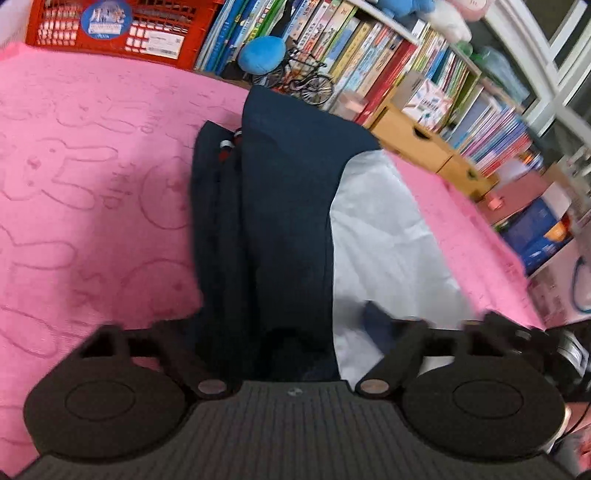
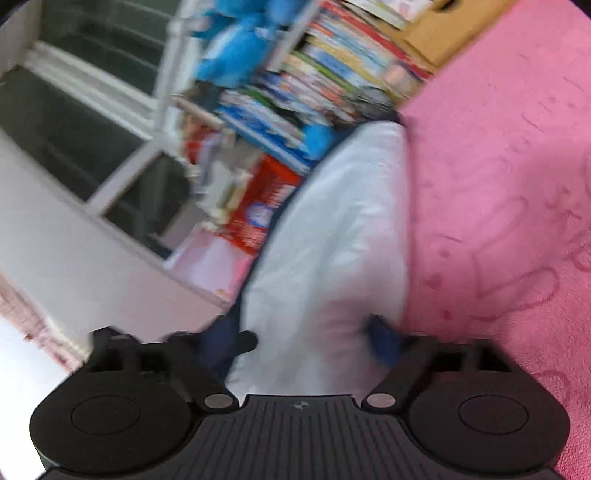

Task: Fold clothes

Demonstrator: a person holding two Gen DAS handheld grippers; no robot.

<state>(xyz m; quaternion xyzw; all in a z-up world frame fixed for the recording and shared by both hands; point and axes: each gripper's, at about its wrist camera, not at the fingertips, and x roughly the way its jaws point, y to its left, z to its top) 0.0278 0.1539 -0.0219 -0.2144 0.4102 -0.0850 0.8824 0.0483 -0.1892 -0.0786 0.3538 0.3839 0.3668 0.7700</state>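
A navy and white garment (image 1: pixel 280 206) lies stretched out on the pink blanket (image 1: pixel 92 184), navy part on the left, white panel (image 1: pixel 384 236) on the right. My left gripper (image 1: pixel 291 332) sits at its near end with cloth between the spread fingers; the fingertips are hidden by fabric. In the right wrist view the white panel (image 2: pixel 332 240) runs up from my right gripper (image 2: pixel 314 339), with navy edges by each finger. The view is blurred and tilted. I cannot tell whether either gripper is clamped on the cloth.
A red crate (image 1: pixel 122 26), a bookshelf (image 1: pixel 406 66), a toy bicycle (image 1: pixel 306 81), a blue plush (image 1: pixel 262 55) and cardboard boxes (image 1: pixel 417 140) line the blanket's far edge. A window (image 2: pixel 92 122) and white wall show in the right wrist view.
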